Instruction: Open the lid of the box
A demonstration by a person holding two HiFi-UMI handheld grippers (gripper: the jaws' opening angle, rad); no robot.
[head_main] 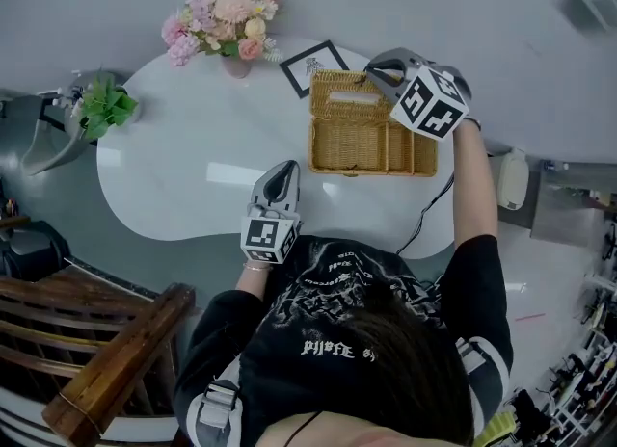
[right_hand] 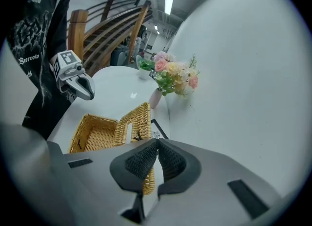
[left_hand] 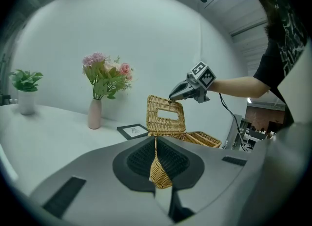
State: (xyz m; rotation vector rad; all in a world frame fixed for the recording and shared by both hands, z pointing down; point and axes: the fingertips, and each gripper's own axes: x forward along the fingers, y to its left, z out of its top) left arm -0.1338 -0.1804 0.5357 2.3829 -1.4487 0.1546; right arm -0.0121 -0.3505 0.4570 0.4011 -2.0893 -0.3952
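The right tool pinches the raised lid by its top edge. The left tool is clamped on the box wall. Just beyond the right tool stand a framed picture and a flower vase.

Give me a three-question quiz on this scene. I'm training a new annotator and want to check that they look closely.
1. True or false: the lid lies flat and shut on the wicker box.
2. Which gripper is clamped on the lid's free edge?
3. Multiple choice: what lies on the table between the flower vase and the box? A) a framed picture B) a cup C) a bottle

Key: 1 false, the lid stands raised, roughly upright. 2 the right gripper. 3 A.
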